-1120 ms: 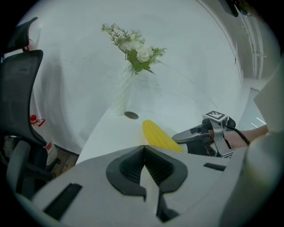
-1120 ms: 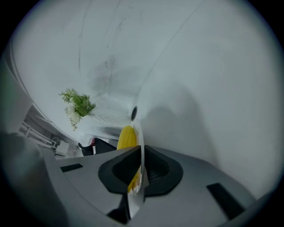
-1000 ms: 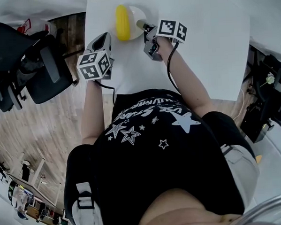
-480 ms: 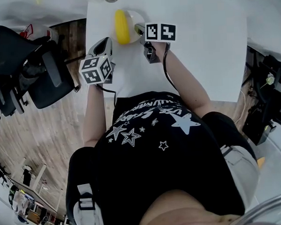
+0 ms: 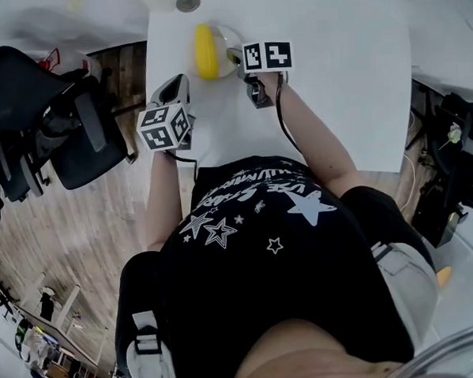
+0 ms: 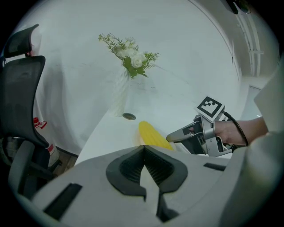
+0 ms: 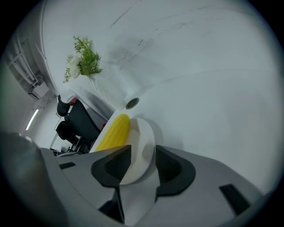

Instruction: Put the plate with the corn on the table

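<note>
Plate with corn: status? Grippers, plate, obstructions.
Right gripper: jaws just been opening, plate rim between them, not pinched. Left gripper shut, empty. Plate with corn sits on white table. Flower vase beyond, not in the way.

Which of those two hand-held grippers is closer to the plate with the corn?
Right. On the right gripper, the fingers have just been opening and straddle the plate at its rim. The left gripper, shut and empty, is apart from the plate, on the corn side.
</note>
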A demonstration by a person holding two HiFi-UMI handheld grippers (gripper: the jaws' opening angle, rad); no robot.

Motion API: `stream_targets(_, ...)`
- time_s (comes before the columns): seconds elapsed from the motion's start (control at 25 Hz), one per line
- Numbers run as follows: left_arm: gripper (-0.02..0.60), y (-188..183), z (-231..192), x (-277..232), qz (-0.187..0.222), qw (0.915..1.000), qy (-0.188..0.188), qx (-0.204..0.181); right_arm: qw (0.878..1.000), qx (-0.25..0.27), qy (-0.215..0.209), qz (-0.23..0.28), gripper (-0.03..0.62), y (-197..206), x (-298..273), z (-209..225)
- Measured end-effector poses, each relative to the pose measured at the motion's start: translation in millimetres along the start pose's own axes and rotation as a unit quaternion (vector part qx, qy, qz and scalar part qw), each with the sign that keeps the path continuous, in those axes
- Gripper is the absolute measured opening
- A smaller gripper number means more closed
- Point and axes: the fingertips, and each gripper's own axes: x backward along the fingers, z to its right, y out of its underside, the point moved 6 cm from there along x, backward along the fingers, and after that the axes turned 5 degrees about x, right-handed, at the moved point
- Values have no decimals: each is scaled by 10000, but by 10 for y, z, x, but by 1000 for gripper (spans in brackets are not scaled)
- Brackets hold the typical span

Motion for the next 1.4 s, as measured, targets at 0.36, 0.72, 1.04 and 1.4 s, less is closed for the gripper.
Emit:
stream_targets(0.36,6,31,58,215,152,9998,-90,-14,9999,23,-17,165,164,42,219,29)
stream_targets(0.72,6,137,278,504,337,9991,-269,-6,9990,-39,-78,440,164,242,671,203)
stream_targets(1.04,6,263,663,712,497,9981,-366,11,9985,-80,-193,512,164,483,1085,375)
stream_targets(1.4,6,400,1217,871,720,9958,-555,-90,9968,194,-575,520,153,669,1563,476)
